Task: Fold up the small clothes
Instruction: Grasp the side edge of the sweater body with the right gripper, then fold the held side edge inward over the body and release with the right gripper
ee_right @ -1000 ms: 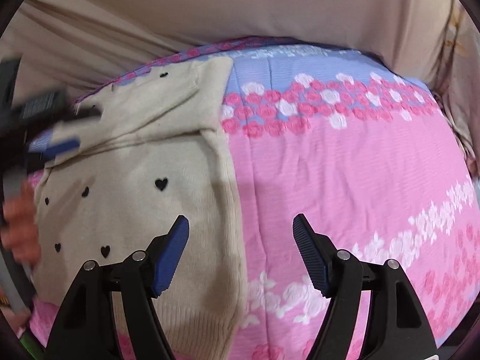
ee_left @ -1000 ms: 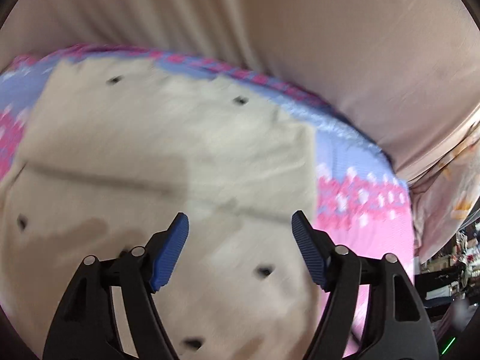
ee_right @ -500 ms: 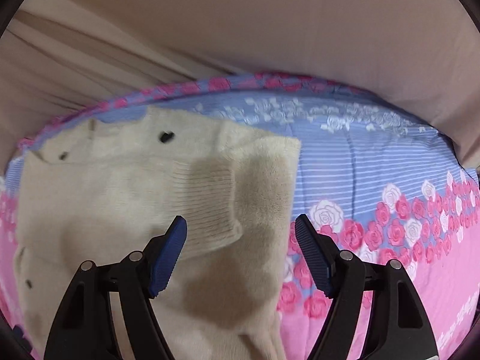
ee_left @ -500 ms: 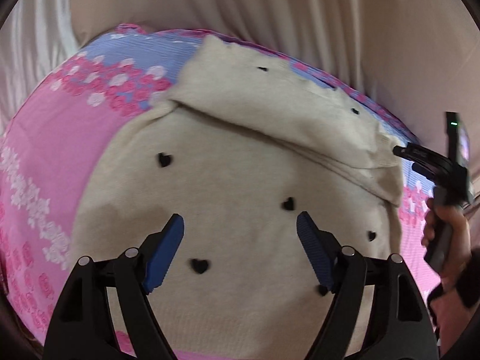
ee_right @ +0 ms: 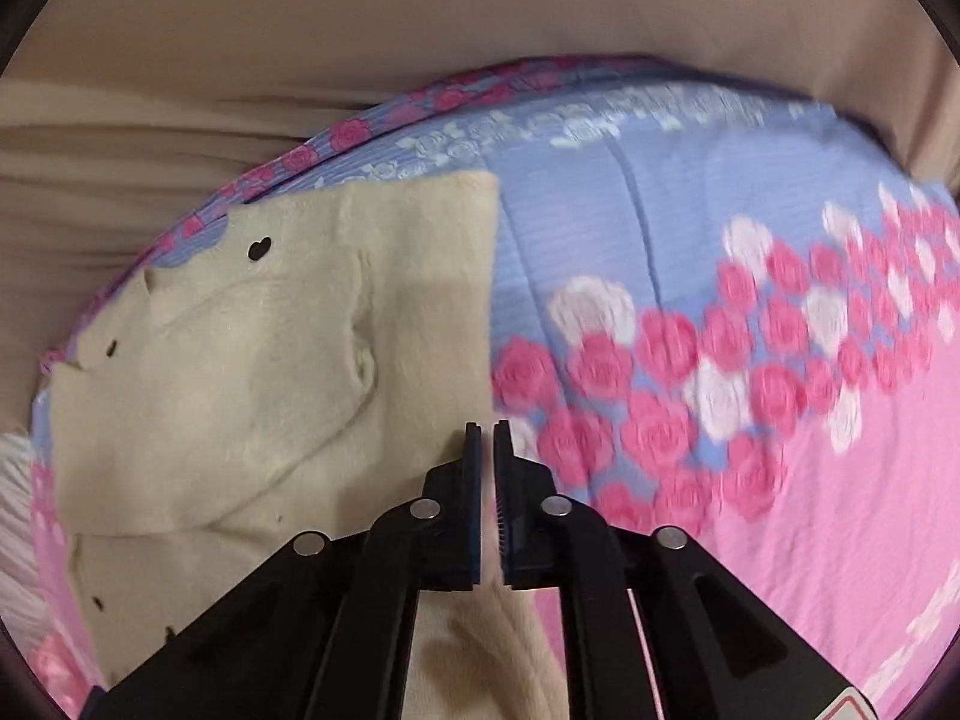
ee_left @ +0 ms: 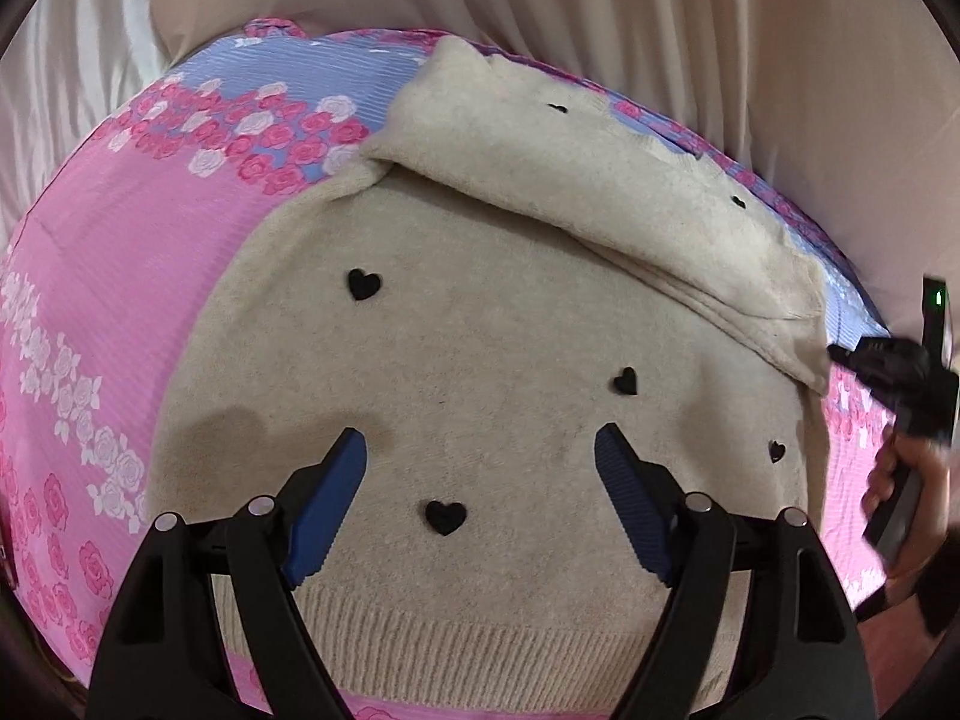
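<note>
Left wrist view: the left gripper (ee_left: 480, 468) hovers wide and empty over the cream sweater (ee_left: 510, 360), spread near the bed (ee_left: 120, 312) far edge, one sleeve (ee_left: 600, 180) folded across its top. Right gripper (ee_right: 487, 450) jaws are closing on the sweater's right side; body folds remain.

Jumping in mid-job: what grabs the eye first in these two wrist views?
A cream sweater dotted with black hearts fills the left wrist view, spread on a pink and blue rose-print sheet, its top part folded over. The left gripper hovers open above its lower half. The right gripper is closing at the sweater's right edge, fabric between the pads.
</note>
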`<state>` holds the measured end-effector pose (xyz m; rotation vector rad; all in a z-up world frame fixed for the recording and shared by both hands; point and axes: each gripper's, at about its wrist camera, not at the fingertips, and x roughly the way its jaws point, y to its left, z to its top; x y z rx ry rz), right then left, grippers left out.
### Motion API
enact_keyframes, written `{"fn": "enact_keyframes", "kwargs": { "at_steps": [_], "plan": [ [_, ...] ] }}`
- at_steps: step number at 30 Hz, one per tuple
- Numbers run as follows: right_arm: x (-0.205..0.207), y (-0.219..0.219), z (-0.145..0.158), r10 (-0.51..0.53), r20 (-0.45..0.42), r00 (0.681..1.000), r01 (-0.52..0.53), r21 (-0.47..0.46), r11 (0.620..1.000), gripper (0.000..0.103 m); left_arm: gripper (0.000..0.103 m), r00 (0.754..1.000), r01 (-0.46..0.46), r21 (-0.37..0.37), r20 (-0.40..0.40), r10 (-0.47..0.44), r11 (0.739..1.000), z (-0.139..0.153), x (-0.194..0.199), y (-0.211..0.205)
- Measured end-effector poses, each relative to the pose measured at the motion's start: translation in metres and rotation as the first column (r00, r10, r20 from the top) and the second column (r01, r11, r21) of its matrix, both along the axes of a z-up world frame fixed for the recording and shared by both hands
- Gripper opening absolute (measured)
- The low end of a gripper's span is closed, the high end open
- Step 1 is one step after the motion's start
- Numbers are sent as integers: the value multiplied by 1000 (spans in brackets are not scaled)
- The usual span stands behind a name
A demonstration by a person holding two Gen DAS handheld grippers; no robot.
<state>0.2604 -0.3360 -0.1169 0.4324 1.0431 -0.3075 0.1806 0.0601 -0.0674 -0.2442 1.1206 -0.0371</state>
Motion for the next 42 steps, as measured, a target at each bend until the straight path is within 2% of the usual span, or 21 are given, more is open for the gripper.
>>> {"fn": "enact_keyframes", "kwargs": {
  "at_steps": [1, 2, 3, 6, 7, 9, 10, 11, 13, 16, 19, 21, 24, 25, 26, 27, 28, 30, 37, 40, 42],
  "plan": [
    [-8, 0, 5, -12, 33, 999, 11, 31, 999, 26, 80, 1000, 2, -4, 5, -2, 1000, 1, 1, -1],
    [-11, 2, 9, -13, 53, 999, 11, 42, 999, 51, 83, 1000, 1, -5, 11, -1, 1000, 2, 2, -1],
    [-10, 5, 12, -3, 68, 998, 0, 41, 999, 60, 83, 1000, 1, -7, 13, -1, 1000, 3, 2, -1],
    [12, 20, 27, 62, 104, 993, -59, -26, 998, 64, 83, 1000, 9, -22, 7, -9, 1000, 4, 6, -4],
    [25, 24, 28, 87, 94, 992, -82, -57, 995, 71, 83, 1000, 13, -29, 10, -13, 1000, 5, 7, -5],
    [44, 35, 22, 123, 59, 991, -116, -102, 988, 72, 83, 999, 24, -24, 23, -24, 999, 8, 6, -8],
    [55, 38, 14, 141, 30, 989, -137, -114, 984, 62, 83, 999, 31, -16, 28, -31, 999, 9, 5, -10],
    [62, 42, 3, 173, -11, 985, -173, -99, 980, 26, 83, 999, 36, -9, 29, -36, 999, 8, 4, -11],
    [67, 51, -1, 204, -55, 978, -209, -116, 971, 21, 83, 999, 38, -12, 26, -37, 999, 8, 3, -10],
    [53, 65, 47, 270, 64, 961, -261, -122, 958, 16, 83, 999, 32, -22, 26, -32, 999, 9, 4, -4],
    [20, 62, 104, 253, 221, 942, -223, -153, 963, 0, 83, 999, 21, -28, 32, -20, 999, 9, 7, 3],
    [17, 52, 92, 232, 181, 956, -190, -225, 956, 2, 83, 1000, 8, -26, 28, -8, 1000, 5, 11, 7],
    [27, 30, 13, 154, -146, 977, -181, -193, 964, 7, 83, 1000, -7, -39, 7, 7, 999, 0, 19, 16],
    [10, 20, 8, 114, -136, 984, -133, -139, 981, 7, 83, 1000, -12, -36, 6, 12, 999, 0, 20, 20],
    [-8, 15, 14, 93, -83, 992, -102, -104, 989, 17, 83, 1000, -17, -33, 10, 17, 999, 0, 21, 26],
    [-30, 10, 21, 73, -42, 996, -77, -85, 993, 30, 84, 999, -29, -27, 12, 29, 999, 0, 21, 34],
    [-57, 8, 28, 56, -12, 998, -57, -81, 995, 54, 85, 999, -40, -26, 11, 40, 999, -1, 21, 42],
    [-100, 13, 30, 62, 5, 998, -61, -86, 994, 57, 85, 998, -66, -34, 1, 66, 997, -4, 20, 61],
    [-225, 51, -18, 132, -174, 976, -127, 34, 991, 58, 85, 989, -129, -16, -81, 128, 991, -28, -12, 122],
    [-261, 76, -40, 154, -213, 965, -134, 106, 985, 65, 86, 977, -162, -87, -153, 147, 983, -45, -33, 140],
    [-272, 95, -41, 169, -186, 968, -159, 70, 985, 72, 86, 964, -200, -154, -208, 166, 968, -58, -43, 150]
  ]
}}
